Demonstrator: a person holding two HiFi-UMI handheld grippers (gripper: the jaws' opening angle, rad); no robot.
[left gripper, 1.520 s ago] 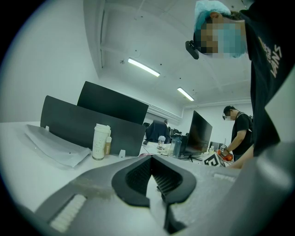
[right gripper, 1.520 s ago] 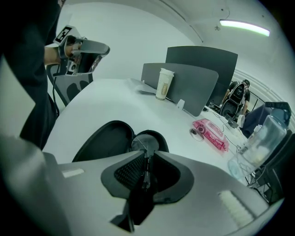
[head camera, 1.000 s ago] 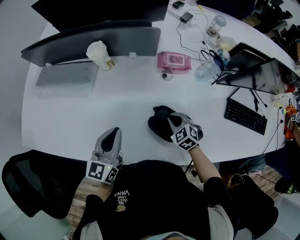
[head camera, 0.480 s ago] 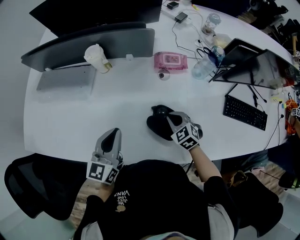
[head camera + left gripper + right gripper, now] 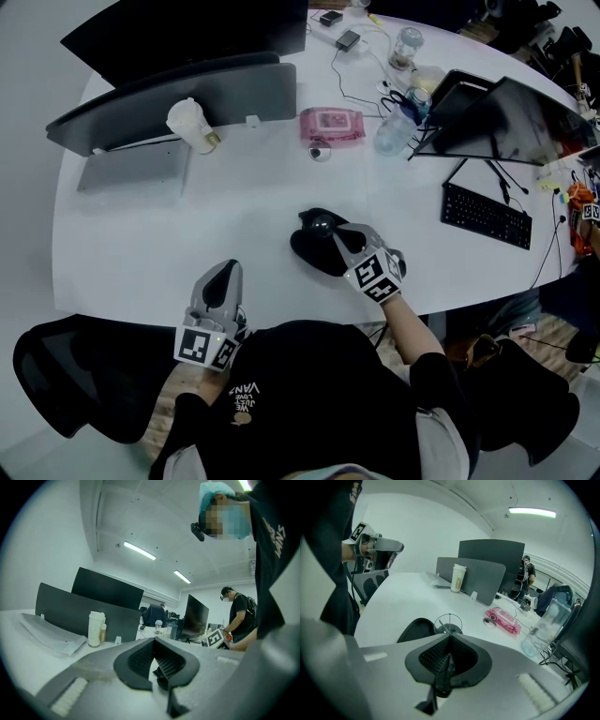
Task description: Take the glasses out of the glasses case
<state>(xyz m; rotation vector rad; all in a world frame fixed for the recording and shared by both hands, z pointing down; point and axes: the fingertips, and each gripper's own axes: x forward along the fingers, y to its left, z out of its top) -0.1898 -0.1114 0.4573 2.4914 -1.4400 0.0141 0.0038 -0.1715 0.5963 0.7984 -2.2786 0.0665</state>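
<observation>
While the left claw [image 5: 223, 274] hangs at the near edge of the table [image 5: 141, 234], just in front of the person's torso, its jaws are pressed together with nothing between them. It points away from the person, over bare white table, well apart from the other claw.

Over on the right, the right claw [image 5: 330, 228] sits low over the near middle of the table, and its jaws are clamped on the glasses [image 5: 448, 623]. In the right gripper view one thin dark temple runs back between the ribbed pads, and a round wire-rimmed lens stands just ahead of the jaw tips. The black case [image 5: 307, 251] lies on the table right below and beside that claw. From the right gripper view its dark oval body shows to the left of the lens. Whether the frame touches the case cannot be told, nor how far the lid is open.

Farther back on the table stands a white cup [image 5: 190, 122], just in front of a grey panel [image 5: 187, 94], with a flat grey pad [image 5: 131, 169] lying to its left. A pink wipes pack [image 5: 331, 123] lies near the middle, with a clear bottle [image 5: 392, 136] to its right. At the right side a black keyboard [image 5: 486, 215] lies below a dark tilted screen [image 5: 511, 117], and cables trail across the far part of the table
</observation>
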